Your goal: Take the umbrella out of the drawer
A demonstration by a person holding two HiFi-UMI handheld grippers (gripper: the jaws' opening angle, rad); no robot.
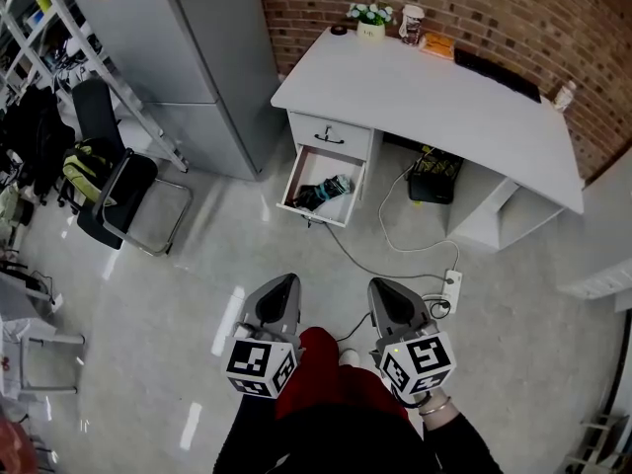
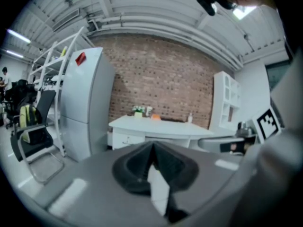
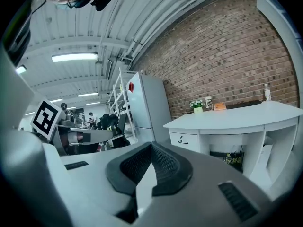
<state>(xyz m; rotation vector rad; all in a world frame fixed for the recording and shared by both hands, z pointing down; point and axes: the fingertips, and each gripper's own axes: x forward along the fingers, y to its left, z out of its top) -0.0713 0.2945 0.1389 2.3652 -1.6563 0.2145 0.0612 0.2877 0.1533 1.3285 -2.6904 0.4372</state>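
Holds left gripper (image 1: 279, 289) and right gripper (image 1: 388, 294) low, both shut tight and empty, stands well back from the desk (image 1: 425, 87) with the umbrella (image 1: 324, 191) lying in the open drawer (image 1: 295, 181), not reaching yet, and likely needs to walk up, open one, grab.

Head camera looking steeply down over left gripper (image 1: 284, 284), right gripper (image 1: 381, 288), their cameras facing forward, sharing far desk (image 1: 425, 92).

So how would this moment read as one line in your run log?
left tool: shut, empty | right tool: shut, empty | drawer: open | umbrella: lying in drawer, untouched
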